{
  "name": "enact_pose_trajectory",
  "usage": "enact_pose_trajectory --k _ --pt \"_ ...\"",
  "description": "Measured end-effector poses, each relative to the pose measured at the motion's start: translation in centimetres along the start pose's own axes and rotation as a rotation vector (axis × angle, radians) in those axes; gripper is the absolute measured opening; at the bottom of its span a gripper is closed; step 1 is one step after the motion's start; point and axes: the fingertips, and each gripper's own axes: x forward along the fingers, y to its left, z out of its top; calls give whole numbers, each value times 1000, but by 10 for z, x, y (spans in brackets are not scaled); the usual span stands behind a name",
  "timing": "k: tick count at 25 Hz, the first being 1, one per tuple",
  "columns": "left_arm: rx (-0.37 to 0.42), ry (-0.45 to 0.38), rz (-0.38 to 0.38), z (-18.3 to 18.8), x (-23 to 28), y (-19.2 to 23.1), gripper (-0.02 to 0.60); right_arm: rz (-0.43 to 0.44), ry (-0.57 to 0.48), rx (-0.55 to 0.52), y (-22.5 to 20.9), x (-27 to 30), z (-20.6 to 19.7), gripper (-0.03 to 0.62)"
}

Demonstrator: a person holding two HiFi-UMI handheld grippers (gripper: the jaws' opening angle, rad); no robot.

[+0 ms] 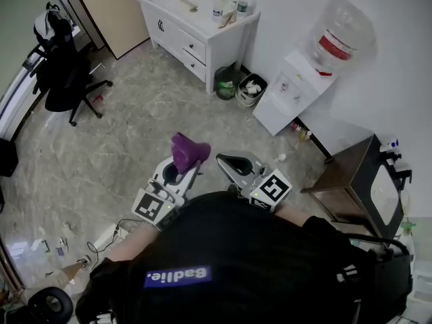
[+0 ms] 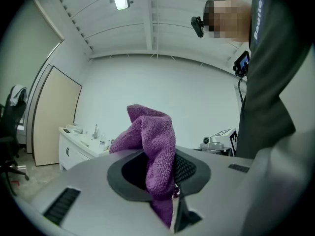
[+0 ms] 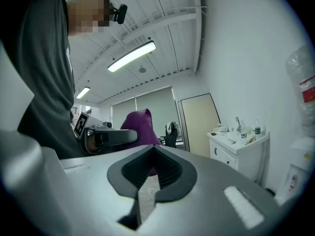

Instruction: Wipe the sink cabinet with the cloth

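My left tool (image 1: 174, 174) pinches the purple cloth (image 1: 187, 150) by one bunched fold, a soft, light thing I judge will hold best gripped there, while my right tool (image 1: 236, 162) rests pressed together, empty, and the sink cabinet (image 1: 179, 38) stands well off at twelve o'clock.

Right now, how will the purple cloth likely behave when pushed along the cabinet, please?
Probably floppy: the purple cloth droops folded over the left tool. Its terry nap likely drags rather than slides.
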Motion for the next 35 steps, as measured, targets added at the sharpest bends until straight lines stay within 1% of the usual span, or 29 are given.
enact_pose_trajectory --k 9,16,21,25,27,30,33,35 --pt "2 11 23 2 25 4 84 18 -27 26 -26 -6 6 -5" --pt "5 4 73 3 59 5 84 50 -38 28 -61 -22 9 -5" --pt "-10 -10 118 2 83 4 84 69 -31 38 -87 -39 5 -5" --pt "-9 -1 122 0 102 7 84 59 -32 81 -109 -41 4 -5" --pt "-5 3 118 1 108 16 84 58 -24 84 -118 -35 3 -5" --pt "1 -6 112 4 113 40 84 71 -4 56 -131 -12 4 -5" --pt "-21 -12 107 0 117 78 84 68 20 35 -146 23 0 -5" --pt "-37 -20 100 2 122 111 84 45 32 37 -161 49 1 -5"
